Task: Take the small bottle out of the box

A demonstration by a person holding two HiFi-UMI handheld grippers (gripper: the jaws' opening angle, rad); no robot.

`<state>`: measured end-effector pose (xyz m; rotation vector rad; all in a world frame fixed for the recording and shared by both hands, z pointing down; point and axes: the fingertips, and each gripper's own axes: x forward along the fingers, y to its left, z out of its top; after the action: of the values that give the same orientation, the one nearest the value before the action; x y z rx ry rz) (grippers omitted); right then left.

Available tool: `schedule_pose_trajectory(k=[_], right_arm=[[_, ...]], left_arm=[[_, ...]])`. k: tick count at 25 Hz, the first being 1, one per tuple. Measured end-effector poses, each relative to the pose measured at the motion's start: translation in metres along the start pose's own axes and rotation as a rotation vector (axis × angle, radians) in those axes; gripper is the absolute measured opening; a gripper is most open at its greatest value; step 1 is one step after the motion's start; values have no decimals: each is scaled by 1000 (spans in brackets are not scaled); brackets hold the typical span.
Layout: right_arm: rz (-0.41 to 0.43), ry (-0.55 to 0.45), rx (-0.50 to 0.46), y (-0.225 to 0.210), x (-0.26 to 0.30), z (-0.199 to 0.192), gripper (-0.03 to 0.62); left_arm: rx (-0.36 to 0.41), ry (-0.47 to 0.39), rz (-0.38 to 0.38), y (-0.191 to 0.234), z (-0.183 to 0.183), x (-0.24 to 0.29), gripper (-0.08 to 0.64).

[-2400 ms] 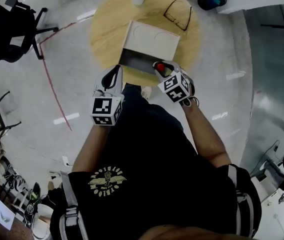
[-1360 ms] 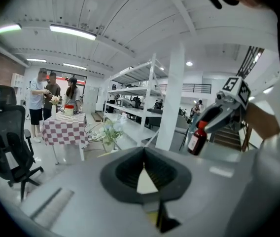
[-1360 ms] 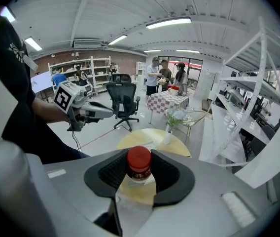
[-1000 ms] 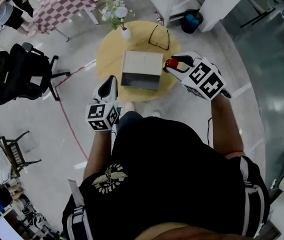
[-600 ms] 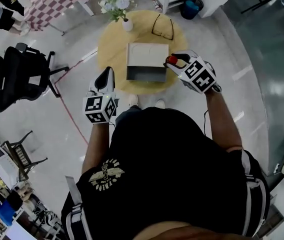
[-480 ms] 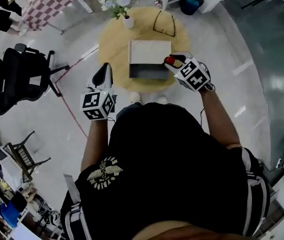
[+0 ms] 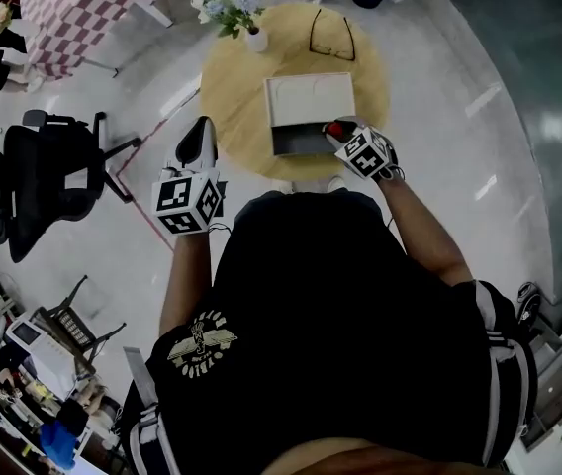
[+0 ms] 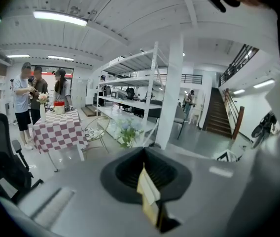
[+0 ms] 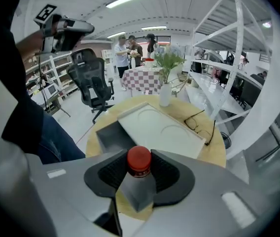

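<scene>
R claw clamped on small bottle, by box corner; L claw together, empty.

The right gripper, holding the small bottle, has dropped toward the table.

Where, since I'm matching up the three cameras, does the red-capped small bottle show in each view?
Head view: the small bottle is upper middle, held in the right claw by the near right corner of the box.
Left gripper view: not in it.
Right gripper view: low centre, gripped between the claw's pads.
Shared landmark: the checked table shows in all three.
</scene>
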<state>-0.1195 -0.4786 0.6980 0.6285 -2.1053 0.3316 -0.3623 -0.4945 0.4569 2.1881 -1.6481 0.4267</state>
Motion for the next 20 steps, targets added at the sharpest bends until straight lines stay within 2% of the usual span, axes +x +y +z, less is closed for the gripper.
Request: schedule_pose_trajectory(k=[7,11,13,17,20], right_arm=[[-76,35,72,1,34,-25,155],[-117,44,104,2,36,-26,156],[-131,39,125,4,27,-24,178],[-152,-42,192,2,-12,-6,195],[-225,-211,240,-10,-71,34,195]], left_arm=[[25,34,-72,1,-10,10,0],[44,40,-126,-7,-11,14,0],[58,39,-160,-16,-10,16,0],[86,29,-233,-38,-4,25,0],[99,-18,-254,-51,9,30,0]])
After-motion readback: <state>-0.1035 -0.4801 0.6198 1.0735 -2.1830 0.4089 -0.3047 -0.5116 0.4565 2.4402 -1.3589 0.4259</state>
